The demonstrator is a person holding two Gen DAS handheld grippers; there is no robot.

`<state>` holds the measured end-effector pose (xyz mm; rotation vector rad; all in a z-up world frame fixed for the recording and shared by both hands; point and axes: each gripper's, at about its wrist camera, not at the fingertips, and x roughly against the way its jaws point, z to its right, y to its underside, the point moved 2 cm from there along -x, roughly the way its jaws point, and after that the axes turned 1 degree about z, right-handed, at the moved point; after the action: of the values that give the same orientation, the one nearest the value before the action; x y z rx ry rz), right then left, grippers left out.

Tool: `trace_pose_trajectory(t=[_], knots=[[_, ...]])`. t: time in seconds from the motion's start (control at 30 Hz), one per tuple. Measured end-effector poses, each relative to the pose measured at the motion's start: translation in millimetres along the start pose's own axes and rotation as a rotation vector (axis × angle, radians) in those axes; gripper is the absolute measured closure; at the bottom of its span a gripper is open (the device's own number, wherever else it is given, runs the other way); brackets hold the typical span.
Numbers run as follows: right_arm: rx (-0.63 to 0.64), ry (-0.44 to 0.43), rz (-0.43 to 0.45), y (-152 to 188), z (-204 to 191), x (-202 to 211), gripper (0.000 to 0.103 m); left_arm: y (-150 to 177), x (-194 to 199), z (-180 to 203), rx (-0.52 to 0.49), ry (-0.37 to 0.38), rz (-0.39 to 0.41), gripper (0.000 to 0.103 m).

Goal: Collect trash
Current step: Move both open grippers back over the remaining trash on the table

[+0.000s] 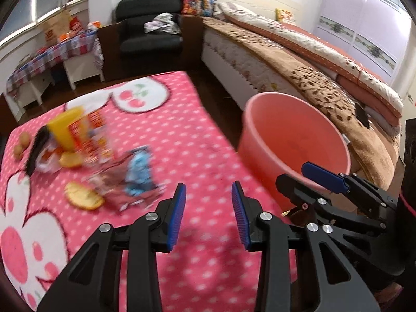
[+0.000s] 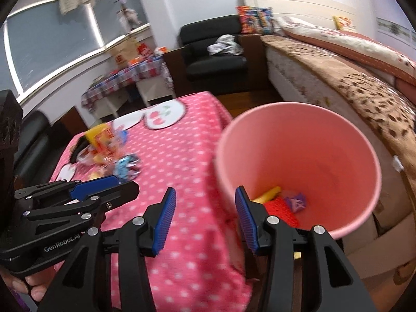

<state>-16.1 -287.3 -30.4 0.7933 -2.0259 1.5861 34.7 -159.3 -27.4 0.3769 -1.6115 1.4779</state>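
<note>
A pile of trash lies on the pink dotted cloth (image 1: 197, 140): a yellow and orange snack box (image 1: 78, 132), a blue wrapper (image 1: 139, 171), a brown wrapper (image 1: 117, 192), orange peels (image 1: 83, 195) and a black strip (image 1: 36, 150). The pile also shows in the right wrist view (image 2: 109, 150). A pink bucket (image 1: 293, 140) stands beside the table's right edge; in the right wrist view the bucket (image 2: 312, 140) holds yellow, red and purple trash (image 2: 283, 202). My left gripper (image 1: 208, 213) is open and empty over the cloth, right of the pile. My right gripper (image 2: 205, 215) is open and empty at the bucket's near rim.
A bed with a brown patterned blanket (image 1: 325, 88) runs along the right behind the bucket. A black armchair (image 1: 148, 31) stands at the back. A side table with a checked cloth (image 1: 52, 54) and boxes is at the back left. Small round fruits (image 1: 22, 143) lie at the cloth's left edge.
</note>
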Motion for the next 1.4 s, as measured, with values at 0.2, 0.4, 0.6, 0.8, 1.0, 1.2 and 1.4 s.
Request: trace_pose_trajectory(t=[0.2, 0.4, 0.6, 0.8, 1.0, 1.2, 1.4], knots=[[0.058, -0.052, -0.02, -0.4, -35.5, -9.5, 0.056, 14.7, 14.8, -47.0, 0.074, -0.066, -0.011, 0.066], [0.111, -0.088, -0.038, 1.1, -57.9, -17.0, 0.052, 28.2, 29.9, -94.7, 0.158, -0.132, -0.01, 0.066], [0.155, -0.146, -0.061, -6.9, -79.8, -36.9, 0.05, 35.5, 35.3, -137.8, 0.287, -0.183, -0.016, 0.066], [0.186, -0.186, -0.105, -16.9, -105.4, -76.0, 0.041, 32.9, 36.2, -150.0, 0.311, -0.206, -0.023, 0.066], [0.195, -0.159, -0.161, -21.5, -119.4, -117.0, 0.041, 28.8, 24.3, -149.3, 0.32, -0.198, -0.037, 0.066], [0.141, -0.211, -0.231, -16.3, -111.1, -131.1, 0.097, 22.3, 5.9, -152.2, 0.342, -0.193, -0.056, 0.066], [0.134, -0.237, -0.172, -17.6, -99.8, -99.1, 0.101, 21.0, -17.3, -152.8, 0.373, -0.212, -0.091, 0.066]])
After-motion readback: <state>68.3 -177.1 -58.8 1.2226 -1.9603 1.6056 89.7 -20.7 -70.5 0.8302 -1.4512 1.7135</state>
